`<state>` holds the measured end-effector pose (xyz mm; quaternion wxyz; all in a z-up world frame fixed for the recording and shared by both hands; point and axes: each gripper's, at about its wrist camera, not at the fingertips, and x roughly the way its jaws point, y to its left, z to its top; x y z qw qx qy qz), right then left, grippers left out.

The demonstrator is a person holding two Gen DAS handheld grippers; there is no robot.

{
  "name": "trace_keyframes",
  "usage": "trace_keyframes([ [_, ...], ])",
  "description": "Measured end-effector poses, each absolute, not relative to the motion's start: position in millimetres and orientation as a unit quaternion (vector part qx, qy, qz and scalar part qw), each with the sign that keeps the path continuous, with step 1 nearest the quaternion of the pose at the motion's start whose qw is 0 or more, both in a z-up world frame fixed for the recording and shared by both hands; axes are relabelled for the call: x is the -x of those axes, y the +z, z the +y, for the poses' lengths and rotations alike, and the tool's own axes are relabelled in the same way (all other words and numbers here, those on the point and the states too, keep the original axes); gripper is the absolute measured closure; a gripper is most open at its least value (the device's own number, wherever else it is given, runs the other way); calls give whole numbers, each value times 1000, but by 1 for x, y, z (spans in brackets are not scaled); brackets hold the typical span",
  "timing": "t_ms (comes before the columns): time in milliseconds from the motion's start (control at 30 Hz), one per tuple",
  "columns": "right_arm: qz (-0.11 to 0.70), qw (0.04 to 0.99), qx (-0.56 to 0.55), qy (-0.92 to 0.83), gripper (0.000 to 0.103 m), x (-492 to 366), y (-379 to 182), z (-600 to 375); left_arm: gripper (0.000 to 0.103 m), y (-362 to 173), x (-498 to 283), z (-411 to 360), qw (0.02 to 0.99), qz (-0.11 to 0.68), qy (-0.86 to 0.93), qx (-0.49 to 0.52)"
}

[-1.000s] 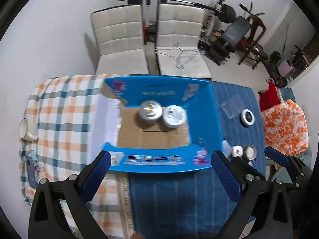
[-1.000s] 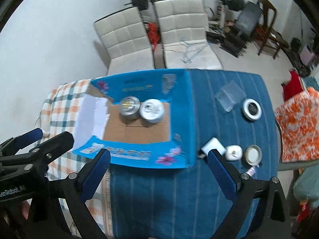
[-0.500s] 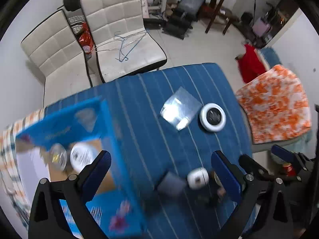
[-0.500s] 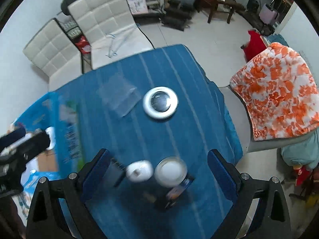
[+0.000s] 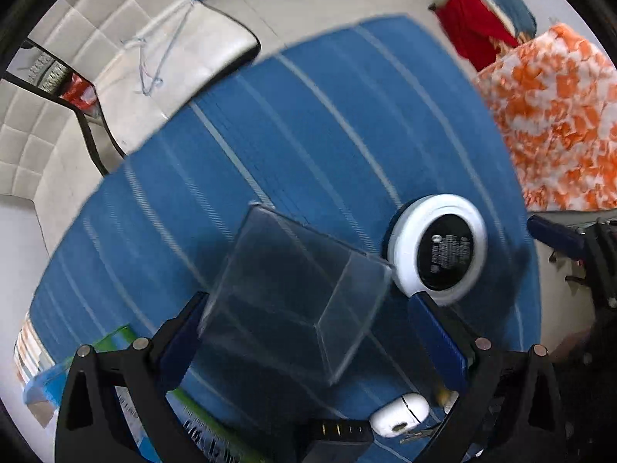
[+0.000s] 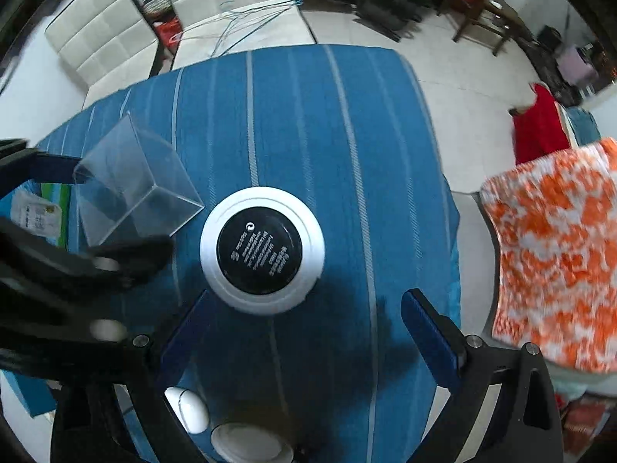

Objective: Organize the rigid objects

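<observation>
A clear plastic box (image 5: 293, 293) lies on the blue striped tablecloth (image 5: 308, 123), between the fingers of my open left gripper (image 5: 306, 299). Its left edge is at the left finger; I cannot tell if they touch. To its right sits a round white disc with a black centre (image 5: 437, 249). In the right wrist view the same disc (image 6: 262, 250) lies just ahead of my open right gripper (image 6: 308, 297), with nothing between the pads. The clear box (image 6: 135, 181) is to its left, with a blue left-gripper finger (image 6: 50, 169) against it.
A small white case (image 6: 189, 409) and a round lid (image 6: 246, 443) lie near the table's front. The blue carton (image 6: 38, 208) stands at the left. An orange-patterned cloth (image 6: 559, 250) hangs past the right table edge (image 6: 451, 208). White chairs (image 6: 231, 4) stand behind.
Both grippers swung right, away from the blue carton, and dropped close to the table. The left now straddles the clear box; the right hovers at the white disc.
</observation>
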<state>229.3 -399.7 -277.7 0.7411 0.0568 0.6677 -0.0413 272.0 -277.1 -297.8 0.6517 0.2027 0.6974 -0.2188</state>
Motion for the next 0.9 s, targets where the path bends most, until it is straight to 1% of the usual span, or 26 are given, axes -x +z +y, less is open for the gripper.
trace_keyframes([
  [33,668,741,-56,-37,3,-232,-281,-399,21,-302,-273,-276,654,699,-206,-204],
  [67,669,740,-56,-37,3,-235,-285,-398,28,-305,-276,-273,659,700,-187,-202],
  [167,668,739,-77,-37,3,-244,-294,-397,29,-304,-283,-258,677,705,-160,-138],
  [233,668,735,-107,-44,4,-249,-299,-398,29,-301,-284,-249,688,702,-139,-121],
  [300,670,727,-141,-53,7,-256,-307,-402,29,-301,-284,-243,691,704,-126,-102],
  [333,672,723,-150,-56,11,-256,-310,-404,28,-303,-284,-241,688,709,-125,-92],
  [367,673,719,-159,-63,12,-259,-315,-406,28,-306,-284,-240,683,714,-123,-91],
  [433,673,722,-137,-81,13,-262,-317,-399,29,-314,-284,-240,672,724,-120,-98],
  [467,675,721,-128,-89,15,-262,-318,-396,29,-315,-283,-240,676,720,-121,-98],
  [500,675,722,-117,-97,18,-263,-318,-393,32,-313,-282,-241,683,714,-121,-101],
  [533,675,723,-104,-106,25,-262,-317,-390,32,-311,-282,-241,687,709,-120,-104],
  [633,676,720,-105,-115,25,-261,-316,-388,33,-303,-277,-238,701,698,-115,-90],
  [733,675,721,-101,-119,25,-257,-311,-389,34,-283,-268,-234,721,678,-114,-85],
  [800,666,730,-93,-120,26,-252,-302,-386,34,-271,-262,-235,721,674,-132,-96],
  [900,655,739,-90,-128,26,-241,-279,-380,36,-247,-250,-228,732,660,-146,-85],
])
